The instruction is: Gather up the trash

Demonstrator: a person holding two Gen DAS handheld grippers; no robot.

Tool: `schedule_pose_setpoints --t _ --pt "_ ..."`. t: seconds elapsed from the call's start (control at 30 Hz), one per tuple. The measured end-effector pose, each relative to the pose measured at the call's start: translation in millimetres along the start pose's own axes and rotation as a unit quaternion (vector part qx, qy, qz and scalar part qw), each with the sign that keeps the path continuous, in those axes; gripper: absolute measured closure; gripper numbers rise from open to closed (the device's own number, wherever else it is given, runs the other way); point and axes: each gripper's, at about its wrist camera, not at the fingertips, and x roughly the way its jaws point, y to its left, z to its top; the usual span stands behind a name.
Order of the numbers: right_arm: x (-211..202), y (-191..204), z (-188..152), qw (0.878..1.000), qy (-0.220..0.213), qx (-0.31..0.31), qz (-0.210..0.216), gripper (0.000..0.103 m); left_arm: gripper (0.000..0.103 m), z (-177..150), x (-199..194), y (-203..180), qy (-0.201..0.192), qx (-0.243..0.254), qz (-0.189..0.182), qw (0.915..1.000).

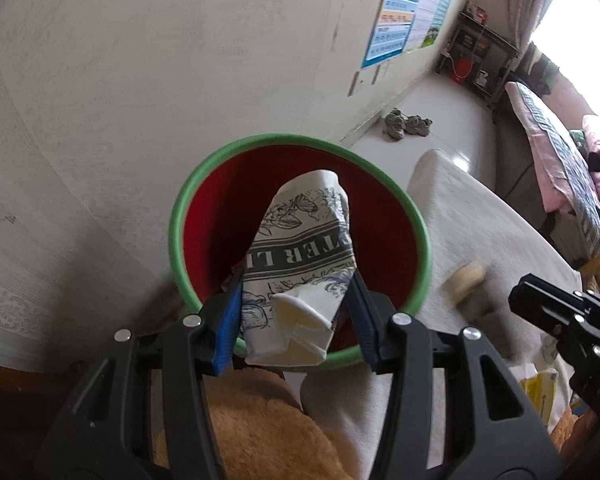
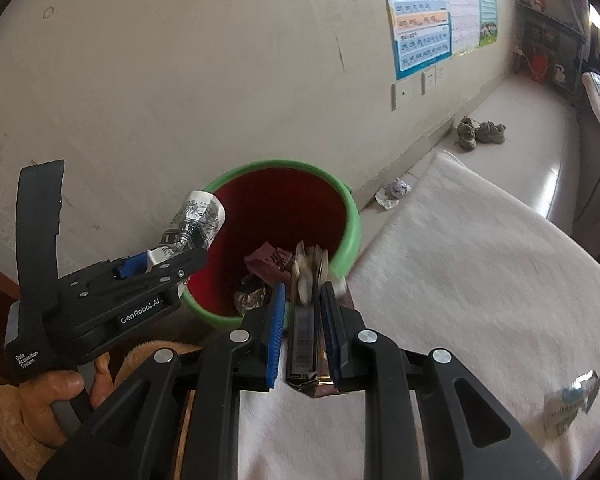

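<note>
Over red bin [image 1: 300, 216] beside bed edge | left gripper [image 1: 296, 316] fingers clamped on crushed paper cup [image 1: 304, 248] | right gripper [image 2: 300, 320] fingers clamped on, apparently, a wrapper [image 2: 306, 304] | risk: off-centre release drops trash outside rim.

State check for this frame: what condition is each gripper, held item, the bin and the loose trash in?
Left gripper: shut on paper cup.
Paper cup: crumpled, held over the bin.
Right gripper: shut on wrapper.
Wrapper: flattened, held at the bin's rim.
Bin: upright, open, some trash inside.
Paper ball: on the floor by the wall.
Packet: lying on the white cover.
</note>
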Motion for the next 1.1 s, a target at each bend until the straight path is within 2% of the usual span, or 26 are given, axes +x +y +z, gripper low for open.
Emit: schedule_pose_setpoints --t 0.27,0.3,0.33,0.37,0.4,0.5,0.57,0.7,0.73,0.9,1.03,1.1 --pt "17.9 8.2 17.5 1.000 0.000 -0.023 -0.003 0.084 0.056 10.7 20.4 13.5 0.013 -0.019 -0.001 0.9997" --pt "18.4 6.1 14.6 1.000 0.005 -0.021 -0.006 0.068 0.056 11.2 20.0 14.3 0.011 -0.017 -0.002 0.9998" --pt "20.9 2.8 10.7 1.000 0.014 -0.016 -0.012 0.039 0.056 11.6 19.8 15.7 0.010 -0.016 -0.003 0.9998" --pt "24.8 -4.1 2.3 0.999 0.024 -0.006 -0.024 0.029 0.056 11.7 19.3 16.7 0.007 -0.016 -0.003 0.9998" --pt "29.9 -9.9 -5.1 0.999 0.034 0.006 -0.033 0.027 0.056 11.7 20.1 17.8 0.007 -0.018 -0.004 0.9998" --pt "62.2 -28.2 -30.6 0.992 0.108 0.043 -0.042 0.027 0.056 10.8 25.9 20.7 0.013 -0.027 -0.005 0.9995" --pt "78.8 -34.2 -43.1 0.988 0.134 0.057 -0.053 0.028 0.056 9.3 28.5 19.8 0.017 -0.032 -0.008 0.9993" --pt "94.4 -33.9 -57.8 0.986 0.144 0.067 -0.050 0.030 0.056 6.4 31.4 18.0 0.019 -0.028 -0.010 0.9994" --pt "96.4 -31.5 -60.0 0.986 0.142 0.061 -0.055 0.036 0.056 5.8 32.4 18.3 0.021 -0.028 -0.010 0.9993" --pt "87.9 -25.5 -60.0 0.989 0.125 0.050 -0.054 0.054 0.056 4.6 36.6 22.4 0.026 -0.034 -0.010 0.9990" --pt "50.0 -26.9 -43.3 0.995 0.058 0.069 -0.048 0.055 0.056 4.9 35.9 26.8 0.023 -0.034 -0.007 0.9991" --pt "36.8 -21.2 -27.4 0.997 0.029 0.059 -0.048 0.056 0.056 6.0 38.5 29.2 0.025 -0.037 -0.004 0.9990"
